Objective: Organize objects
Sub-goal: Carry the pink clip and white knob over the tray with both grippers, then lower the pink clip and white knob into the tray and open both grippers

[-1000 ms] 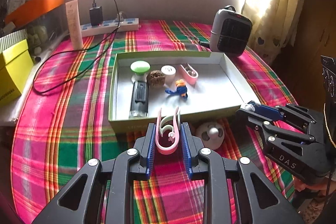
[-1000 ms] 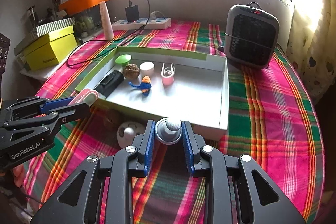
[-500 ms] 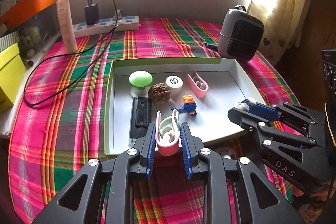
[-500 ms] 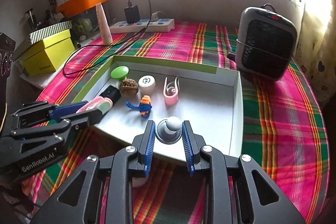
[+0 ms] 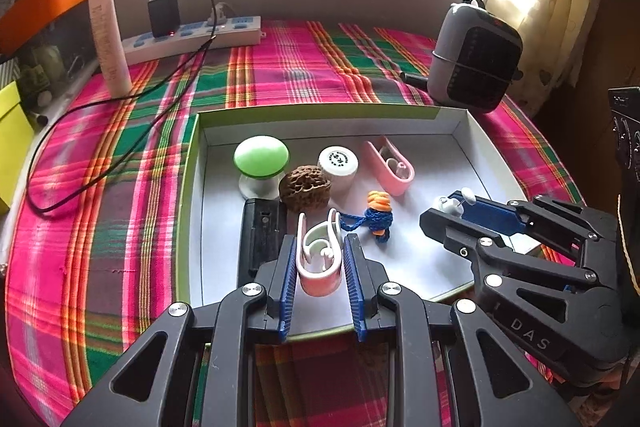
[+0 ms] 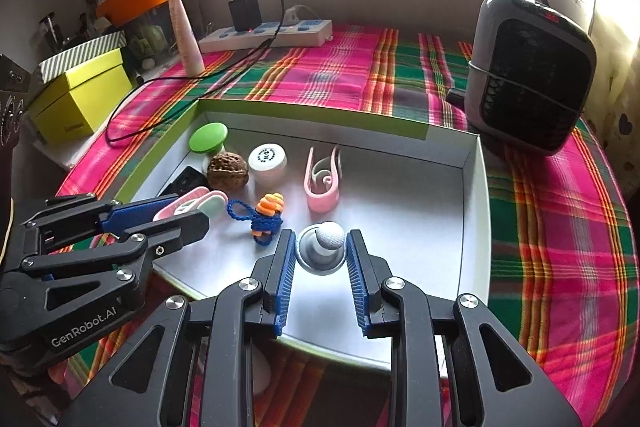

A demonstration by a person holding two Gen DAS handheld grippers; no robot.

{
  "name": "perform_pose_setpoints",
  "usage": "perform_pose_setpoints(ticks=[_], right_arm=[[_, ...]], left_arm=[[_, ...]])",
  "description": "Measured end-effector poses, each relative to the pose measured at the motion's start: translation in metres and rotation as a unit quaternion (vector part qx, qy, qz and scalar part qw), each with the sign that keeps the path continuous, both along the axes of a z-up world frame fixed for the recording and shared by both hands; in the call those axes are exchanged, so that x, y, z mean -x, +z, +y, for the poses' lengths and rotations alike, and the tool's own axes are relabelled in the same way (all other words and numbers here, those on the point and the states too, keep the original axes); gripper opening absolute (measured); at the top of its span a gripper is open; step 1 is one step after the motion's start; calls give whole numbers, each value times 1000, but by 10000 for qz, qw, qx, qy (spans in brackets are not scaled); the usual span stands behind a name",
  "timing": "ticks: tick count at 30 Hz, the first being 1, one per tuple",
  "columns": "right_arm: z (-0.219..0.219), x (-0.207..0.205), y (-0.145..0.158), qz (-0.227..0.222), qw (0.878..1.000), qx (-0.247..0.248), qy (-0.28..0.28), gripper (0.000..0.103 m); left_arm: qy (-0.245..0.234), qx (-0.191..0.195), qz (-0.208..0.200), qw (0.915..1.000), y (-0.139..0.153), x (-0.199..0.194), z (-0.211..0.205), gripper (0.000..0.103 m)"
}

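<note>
Left tongs (image 5: pixel 320 255) pinching a pink clip (image 5: pixel 320 259), held over the near part of the tray (image 5: pixel 320 111), just right of the black device (image 5: pixel 260 247). Right tongs (image 6: pixel 321 253) pinching a grey knob (image 6: pixel 322 251) with a white ball tip, also above the tray floor, near the front wall. Inside the tray: green-capped piece (image 6: pixel 208 138), walnut (image 6: pixel 228 171), white cap (image 6: pixel 267 159), second pink clip (image 6: pixel 322 183), blue-and-orange knitted charm (image 6: pixel 266 217). Tray on a plaid-covered bench (image 6: pixel 560 227). Behind it, heater (image 6: pixel 528 75) at right, power strip (image 6: pixel 266 34) with black charger at back, yellow box (image 6: pixel 80 95) at left.
</note>
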State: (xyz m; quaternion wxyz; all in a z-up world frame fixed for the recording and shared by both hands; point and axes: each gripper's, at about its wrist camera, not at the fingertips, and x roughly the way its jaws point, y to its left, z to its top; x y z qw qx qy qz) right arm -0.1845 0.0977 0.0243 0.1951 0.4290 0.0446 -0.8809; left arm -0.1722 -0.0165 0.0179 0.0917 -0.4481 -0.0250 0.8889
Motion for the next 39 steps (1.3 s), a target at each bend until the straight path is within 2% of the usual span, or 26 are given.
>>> perform_pose_setpoints(ticks=[39], right_arm=[[-6, 12, -9, -35, 10000, -56, 1, 27]], left_arm=[[-87, 175, -33, 9998, -5, 14, 7, 22]])
